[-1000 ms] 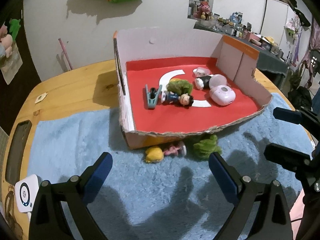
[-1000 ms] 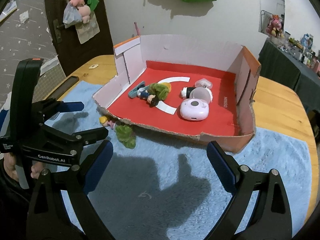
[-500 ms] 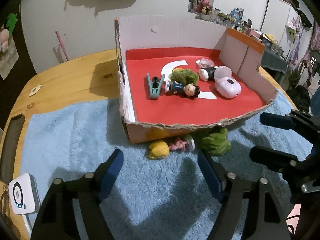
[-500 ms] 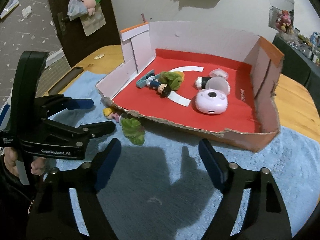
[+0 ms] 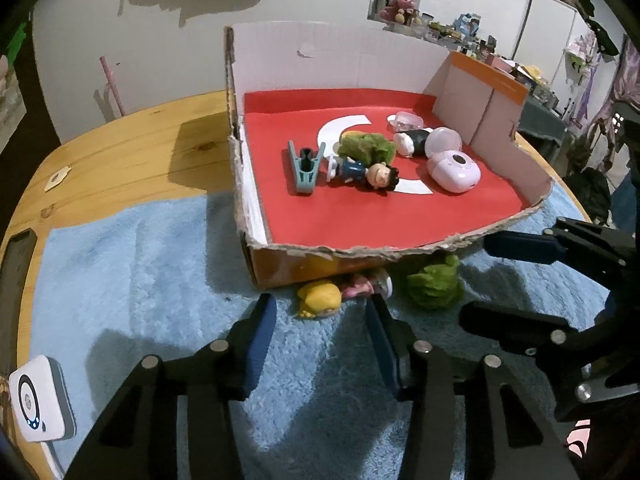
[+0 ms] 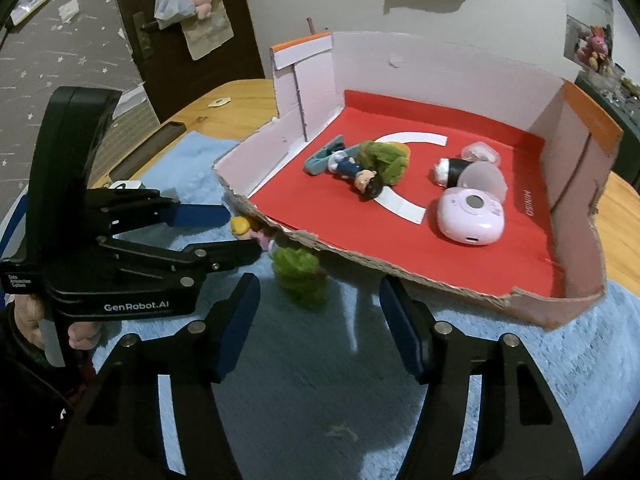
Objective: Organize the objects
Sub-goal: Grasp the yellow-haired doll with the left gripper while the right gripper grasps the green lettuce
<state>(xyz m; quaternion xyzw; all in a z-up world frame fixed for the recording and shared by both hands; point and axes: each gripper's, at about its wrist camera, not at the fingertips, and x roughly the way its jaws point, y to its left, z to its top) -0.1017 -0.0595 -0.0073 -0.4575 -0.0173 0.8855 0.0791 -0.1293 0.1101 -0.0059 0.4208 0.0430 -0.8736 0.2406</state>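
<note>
Two grippers hovered low over the blue fleece mat (image 5: 132, 280) on the wooden bench (image 5: 120, 152), both aimed at the toys lying at the torn front edge of the cardboard box (image 5: 344, 60). The left gripper (image 5: 320, 344) had just been closing; its jaws stood narrow, with nothing between them, a little short of the yellow-haired doll (image 5: 320, 300) on the mat. The right gripper (image 6: 318, 328) had also been closing and stood about half open, empty, with the green fuzzy toy (image 6: 300, 276) lying on the mat just beyond its fingertips. Inside the box, on the red lining, lay a teal clothes peg (image 5: 304, 168), a dark-haired figure (image 5: 372, 174), a second green fuzzy piece (image 5: 368, 146), a black-and-white figure (image 5: 414, 142) and a pink toy camera (image 5: 454, 170). A small white device (image 5: 38, 404) sat near the bench edge.
</note>
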